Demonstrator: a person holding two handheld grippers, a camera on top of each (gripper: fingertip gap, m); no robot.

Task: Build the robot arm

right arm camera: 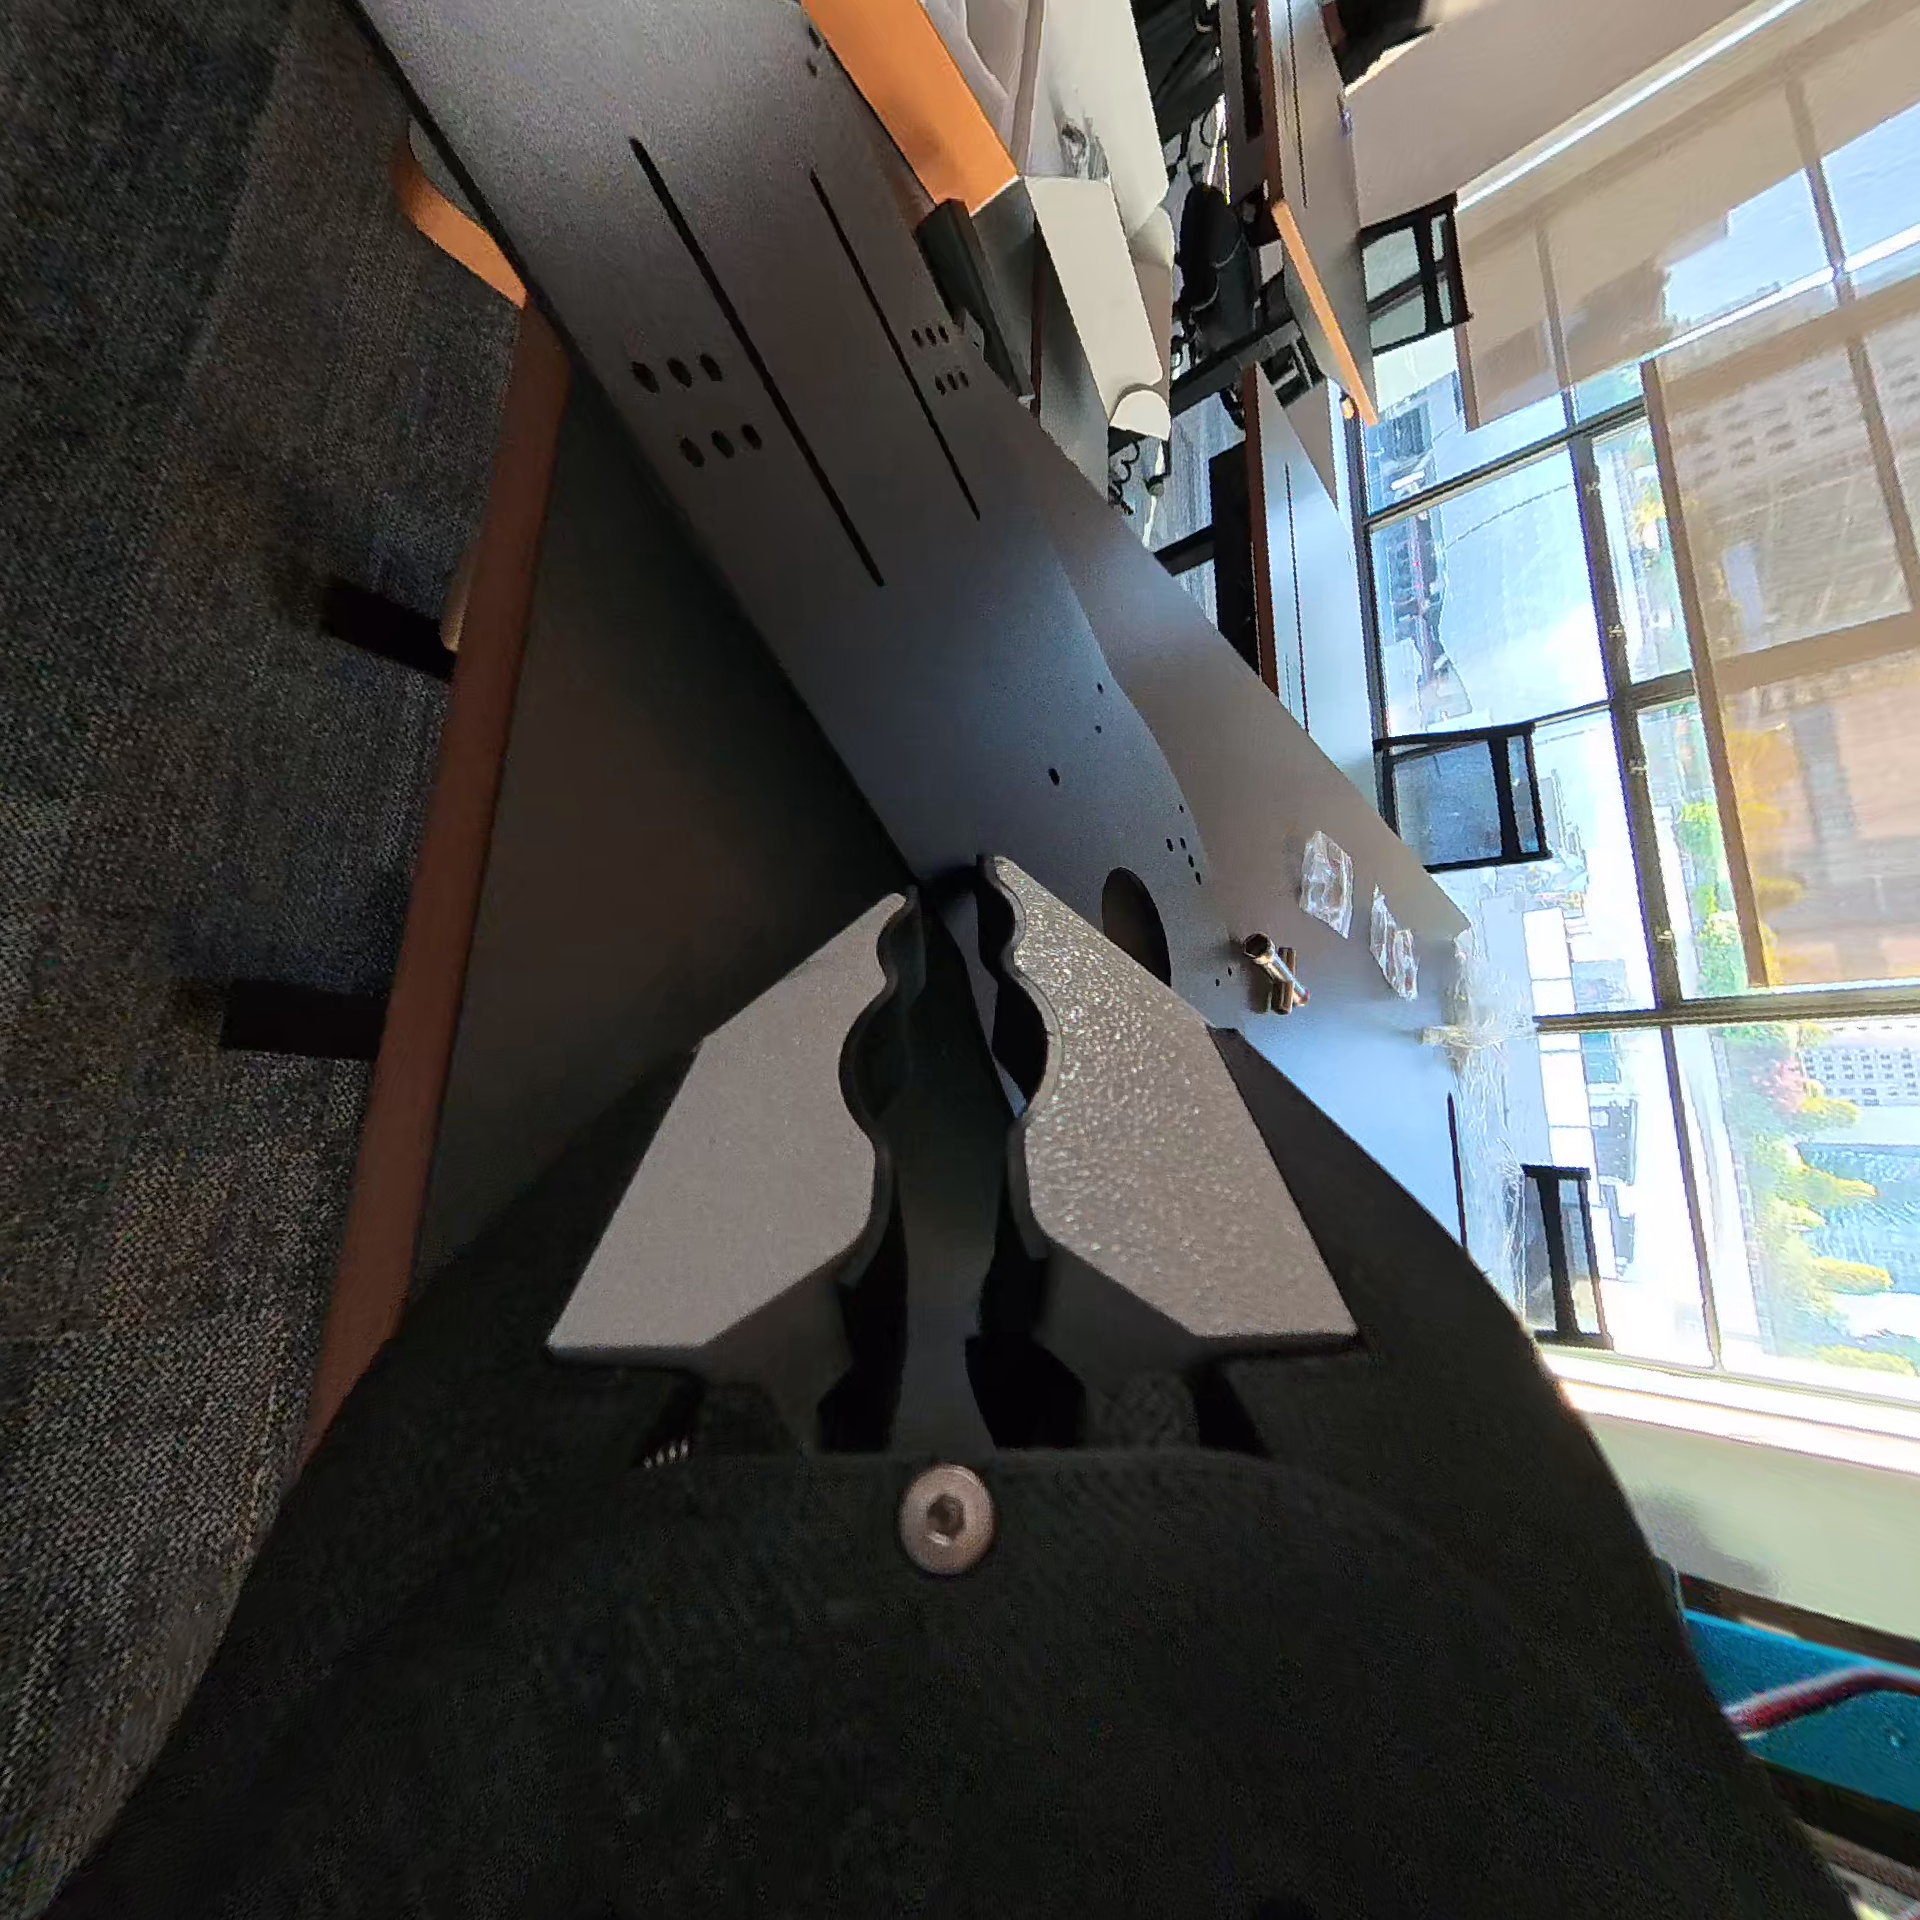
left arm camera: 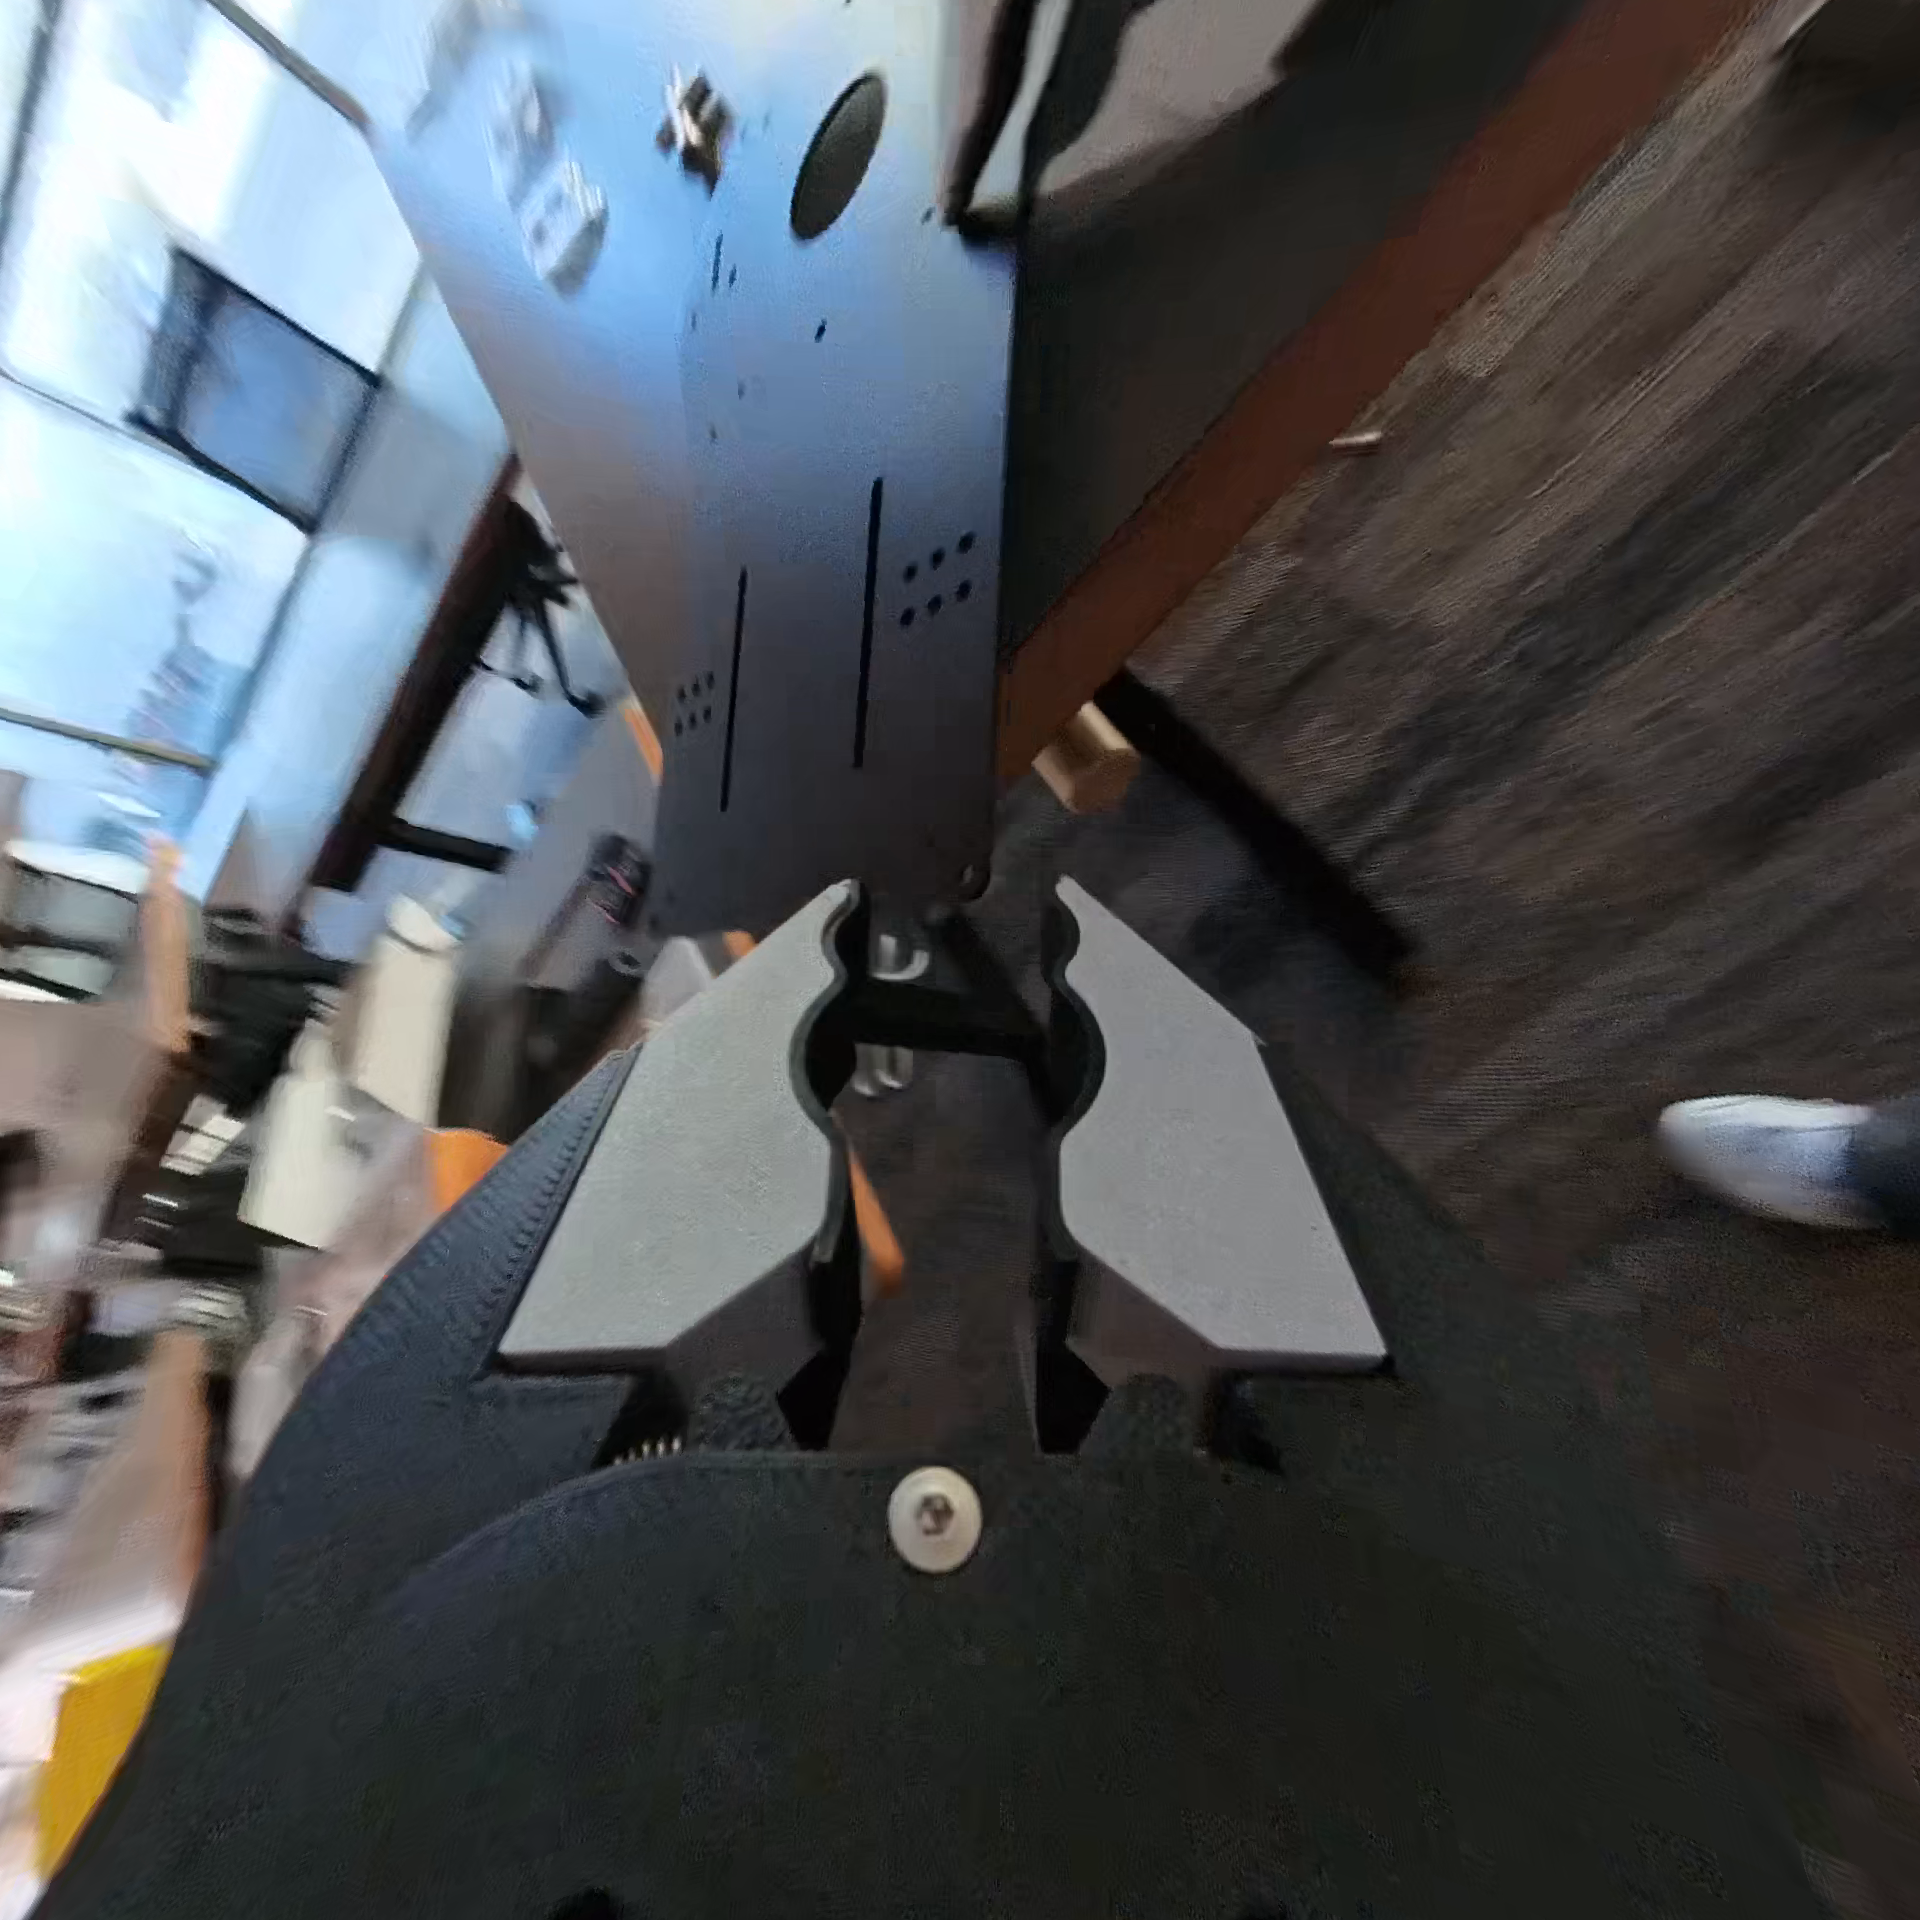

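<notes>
Office room with big windows (right arm camera: 1714,727) and grey carpet (left arm camera: 1558,623); dark metal plate (left arm camera: 810,520) with slots and holes stands on edge against wood-edged desk (left arm camera: 1299,395). Left hand-held gripper (left arm camera: 956,914) released, jaws apart, tips at the plate's lower corner by a black bracket (left arm camera: 935,1003). Right hand-held gripper (right arm camera: 951,894) clenched on the plate's edge. Small metal fitting (right arm camera: 1273,971) and clear bags (right arm camera: 1330,878) on plate

An office used as a workshop: grey carpet floor (right arm camera: 156,727), wood-edged desks (right arm camera: 1325,281), tall windows (right arm camera: 1766,727) with roller blinds (right arm camera: 1662,239) overlooking city buildings, and a dark metal panel (right arm camera: 935,623) with slots and holes, bearing bagged hardware (right arm camera: 1328,878).
</notes>
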